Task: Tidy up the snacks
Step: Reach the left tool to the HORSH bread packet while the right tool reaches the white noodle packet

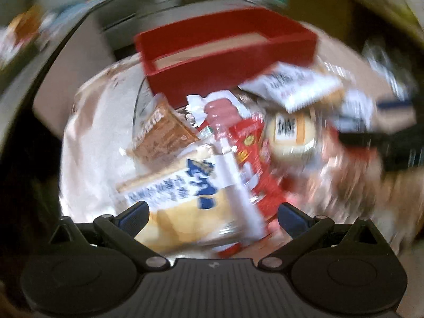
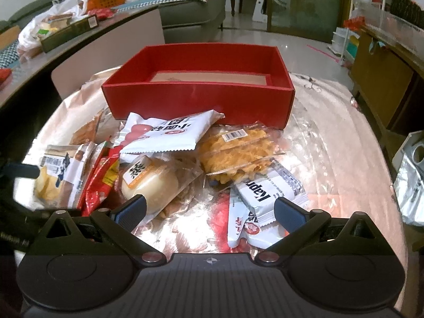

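Observation:
A red open box stands behind a pile of snack packets. In the pile lie a blue-and-white chips packet, a red packet, a round wrapped pastry, a white packet, a clear pack of crackers and a white wafer packet. My right gripper is open just before the pile, holding nothing. The left wrist view is blurred. There my left gripper is open over the chips packet and the red packet, with the red box beyond.
The snacks lie on a round table with a shiny patterned cover. A long counter with bags and a dark box runs along the left. A sofa is behind, a wooden cabinet to the right.

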The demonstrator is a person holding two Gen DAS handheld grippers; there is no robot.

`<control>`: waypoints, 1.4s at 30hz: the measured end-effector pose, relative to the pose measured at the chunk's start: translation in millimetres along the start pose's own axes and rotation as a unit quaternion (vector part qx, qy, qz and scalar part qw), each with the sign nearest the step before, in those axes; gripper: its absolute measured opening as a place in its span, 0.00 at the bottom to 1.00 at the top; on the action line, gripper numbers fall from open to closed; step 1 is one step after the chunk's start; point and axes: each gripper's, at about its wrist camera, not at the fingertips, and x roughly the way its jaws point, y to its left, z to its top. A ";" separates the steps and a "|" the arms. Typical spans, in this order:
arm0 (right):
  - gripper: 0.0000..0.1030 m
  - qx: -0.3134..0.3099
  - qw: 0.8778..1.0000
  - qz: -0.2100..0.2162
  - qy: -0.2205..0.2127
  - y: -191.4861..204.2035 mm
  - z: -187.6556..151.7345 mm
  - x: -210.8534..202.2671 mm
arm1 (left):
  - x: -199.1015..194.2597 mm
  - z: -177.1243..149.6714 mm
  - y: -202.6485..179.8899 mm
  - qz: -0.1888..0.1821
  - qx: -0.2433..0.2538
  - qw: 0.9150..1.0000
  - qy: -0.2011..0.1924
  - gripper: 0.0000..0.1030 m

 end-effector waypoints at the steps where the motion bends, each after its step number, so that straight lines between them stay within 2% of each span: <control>1: 1.00 0.001 1.000 0.003 0.003 0.0 -0.8 0.3 | 1.3 -0.1 1.2 0.005 0.028 1.000 0.002 0.96; 6: 1.00 0.004 0.999 0.017 0.033 1.6 -4.2 9.1 | 20.3 3.0 -1.8 -0.030 0.117 0.992 0.026 0.96; 8: 1.00 0.003 0.999 0.021 0.042 3.1 -5.6 13.1 | 26.3 1.7 -7.4 -0.032 0.157 0.987 0.030 0.97; 12: 1.00 0.001 0.998 0.029 0.058 4.9 -7.2 19.8 | 28.4 -2.6 -5.7 -0.032 0.205 0.978 0.030 0.97; 15: 1.00 0.000 0.997 0.032 0.068 5.8 -7.9 24.0 | 32.7 -14.7 -17.5 -0.001 0.272 0.961 0.040 0.97; 19: 1.00 -0.003 0.997 0.035 0.070 6.9 -7.8 24.8 | 31.1 -19.8 -28.7 0.005 0.346 0.937 0.036 0.97; 20: 1.00 -0.003 0.997 0.038 0.072 7.2 -7.9 25.2 | 32.2 -16.9 -29.3 0.007 0.342 0.939 0.044 0.97; 21: 1.00 -0.003 0.996 0.041 0.074 7.4 -7.7 25.5 | 33.1 -12.9 -29.2 0.008 0.325 0.944 0.051 0.96; 24: 1.00 -0.008 0.996 0.044 0.076 8.6 -6.7 23.9 | 31.8 -7.5 -28.6 -0.005 0.244 0.968 0.058 0.95; 26: 1.00 -0.010 0.996 0.046 0.073 8.7 -6.2 21.5 | 25.1 -3.2 -25.2 -0.043 0.164 0.983 0.065 0.95; 27: 1.00 -0.010 0.996 0.048 0.072 8.2 -6.2 20.3 | 20.4 -1.2 -21.3 -0.073 0.120 0.988 0.067 0.95; 28: 1.00 -0.010 0.996 0.050 0.072 7.4 -6.0 18.9 | 14.9 -0.2 -16.1 -0.099 0.080 0.990 0.067 0.95; 30: 1.00 -0.006 0.996 0.053 0.069 5.2 -4.9 15.5 | 5.7 -1.7 -5.2 -0.119 0.016 0.991 0.063 0.93; 32: 1.00 -0.002 0.996 0.056 0.066 4.1 -3.0 11.9 | -2.7 -3.9 12.7 -0.105 -0.072 0.990 0.055 0.92; 33: 1.00 0.000 0.996 0.058 0.064 4.1 -2.4 9.4 | -7.2 -8.4 25.6 -0.089 -0.137 0.985 0.049 0.92; 34: 1.00 0.001 0.996 0.061 0.062 4.4 -1.6 7.1 | -12.3 -16.0 38.1 -0.077 -0.209 0.974 0.042 0.92; 36: 1.00 -0.003 0.996 0.072 0.055 6.9 0.1 1.6 | -17.5 -41.6 55.7 -0.060 -0.359 0.931 0.036 0.92; 38: 1.00 -0.008 0.995 0.081 0.048 9.3 2.1 -4.0 | -13.2 -65.7 58.8 -0.052 -0.467 0.882 0.042 0.92; 39: 1.00 -0.010 0.995 0.086 0.045 9.9 3.2 -6.7 | -9.2 -72.7 56.5 -0.045 -0.498 0.865 0.048 0.90; 40: 1.00 -0.010 0.995 0.090 0.043 10.0 4.5 -9.0 | -6.4 -76.3 52.9 -0.038 -0.519 0.852 0.053 0.89; 41: 1.00 -0.009 0.995 0.094 0.039 9.8 5.1 -11.9 | -4.3 -76.6 48.3 -0.035 -0.527 0.847 0.049 0.89; 42: 1.00 -0.009 0.994 0.099 0.036 9.1 5.3 -15.0 | -2.3 -71.9 44.1 -0.030 -0.524 0.850 0.042 0.89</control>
